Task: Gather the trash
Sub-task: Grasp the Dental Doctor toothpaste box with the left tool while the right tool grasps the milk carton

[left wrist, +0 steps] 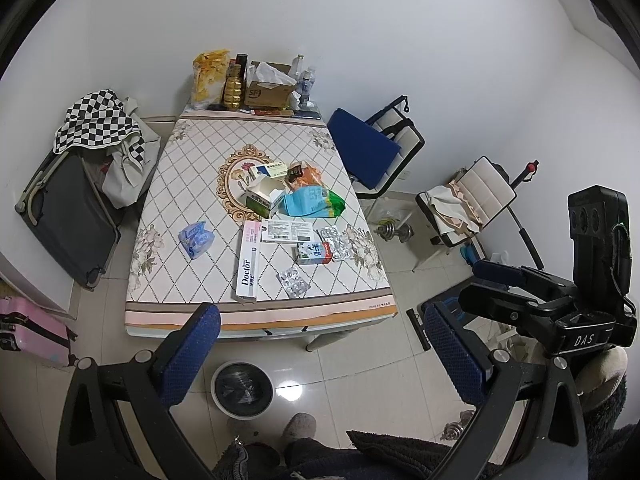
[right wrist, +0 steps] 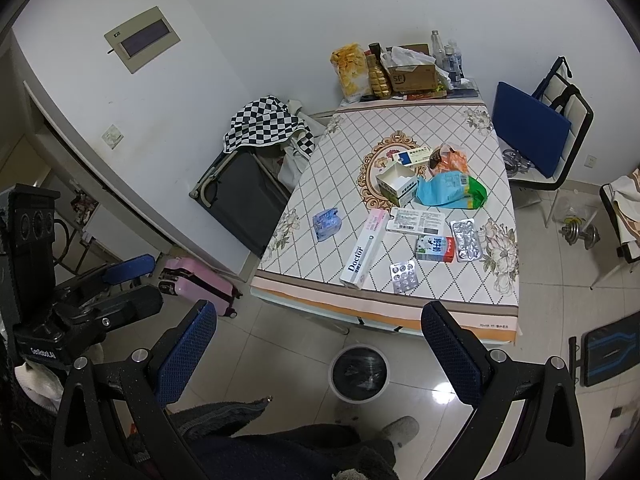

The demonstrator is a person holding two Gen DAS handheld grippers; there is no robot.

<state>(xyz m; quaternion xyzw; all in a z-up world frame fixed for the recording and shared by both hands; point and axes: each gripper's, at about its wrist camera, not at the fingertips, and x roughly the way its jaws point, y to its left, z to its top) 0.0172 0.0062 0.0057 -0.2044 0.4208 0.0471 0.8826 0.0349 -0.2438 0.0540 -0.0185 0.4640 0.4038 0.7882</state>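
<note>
Trash lies on the patterned table [left wrist: 192, 280] [right wrist: 304, 276]: a long Doctor toothpaste box [left wrist: 249, 268] [right wrist: 362, 254], a small milk carton [left wrist: 314, 253] [right wrist: 435, 249], blister packs [left wrist: 294, 282] [right wrist: 404, 276], an open white box [left wrist: 262, 196] [right wrist: 396, 182], a blue-green bag [left wrist: 314, 202] [right wrist: 450, 190] and a blue wrapper [left wrist: 195, 239] [right wrist: 327, 222]. A round bin with a black liner [left wrist: 243, 388] [right wrist: 359, 372] stands on the floor before the table. My left gripper [left wrist: 320, 356] and right gripper [right wrist: 320, 354] are open, empty, held back above the floor.
A cardboard box [left wrist: 266, 90], a snack bag and bottles stand at the table's far edge. Chairs [left wrist: 376, 148] stand at the right, a dark suitcase [left wrist: 68, 212] and a pink suitcase [right wrist: 200, 284] at the left. A dumbbell [left wrist: 394, 232] lies on the floor.
</note>
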